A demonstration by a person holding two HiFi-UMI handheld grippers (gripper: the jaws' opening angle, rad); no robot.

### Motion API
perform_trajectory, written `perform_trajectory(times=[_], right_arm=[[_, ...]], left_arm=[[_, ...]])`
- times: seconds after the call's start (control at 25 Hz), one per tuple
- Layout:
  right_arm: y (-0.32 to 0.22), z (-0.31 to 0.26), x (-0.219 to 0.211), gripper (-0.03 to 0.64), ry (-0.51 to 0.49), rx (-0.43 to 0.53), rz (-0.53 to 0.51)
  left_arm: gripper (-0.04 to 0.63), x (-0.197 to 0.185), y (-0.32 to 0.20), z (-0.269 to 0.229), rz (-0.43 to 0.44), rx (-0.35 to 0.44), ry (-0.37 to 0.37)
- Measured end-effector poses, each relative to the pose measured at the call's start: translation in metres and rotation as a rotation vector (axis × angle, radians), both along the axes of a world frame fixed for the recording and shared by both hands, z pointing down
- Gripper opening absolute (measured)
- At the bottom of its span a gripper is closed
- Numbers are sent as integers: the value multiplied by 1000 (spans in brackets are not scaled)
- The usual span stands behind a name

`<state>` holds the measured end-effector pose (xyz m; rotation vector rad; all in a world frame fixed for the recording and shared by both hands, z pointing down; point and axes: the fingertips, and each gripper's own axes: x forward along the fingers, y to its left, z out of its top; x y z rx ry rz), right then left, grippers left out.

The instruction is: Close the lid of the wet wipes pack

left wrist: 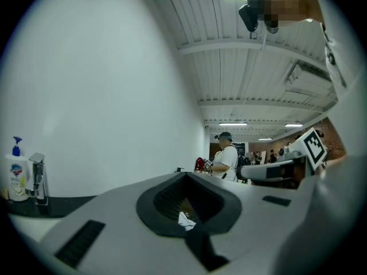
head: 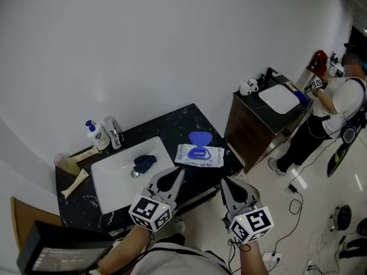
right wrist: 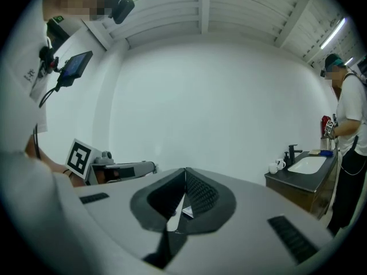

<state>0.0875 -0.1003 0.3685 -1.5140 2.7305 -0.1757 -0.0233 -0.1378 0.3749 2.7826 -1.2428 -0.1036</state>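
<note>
Both forearms reach up from the bottom of the head view, side by side, each claw pointing level toward the white wall across a black counter. The left claw hangs over the near edge of the counter, beside the white basin. The right claw is just off the counter's near right corner. Each claw's own view shows its jaws clenched tip to tip with nothing gripped: left claw, right claw.

The pack of wet wipes lies flat on the counter ahead of both claws, a little right of the left one and left of the right one, touching neither. Its blue lid stands open, flipped to the far side, away from the claws.

Only the head view shows the pack plainly; the gripper views look level over it. The left gripper view shows a soap bottle and a tap far to its left. The right gripper view shows a second washstand with a person standing at it.
</note>
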Motion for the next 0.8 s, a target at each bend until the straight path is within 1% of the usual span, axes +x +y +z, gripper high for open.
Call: perform_trajectory(times=[0.32, 0.52, 0.8], right_arm=[[-77, 0, -23, 6, 21, -4, 45], [-110, 8, -35, 6, 34, -28, 63], [-142, 19, -35, 6, 40, -55, 55]], left_arm=[[0, -13, -76, 4, 69, -6, 10], [-1, -16, -105, 10, 113, -5, 3], [-1, -13, -130, 29, 109, -68, 24]])
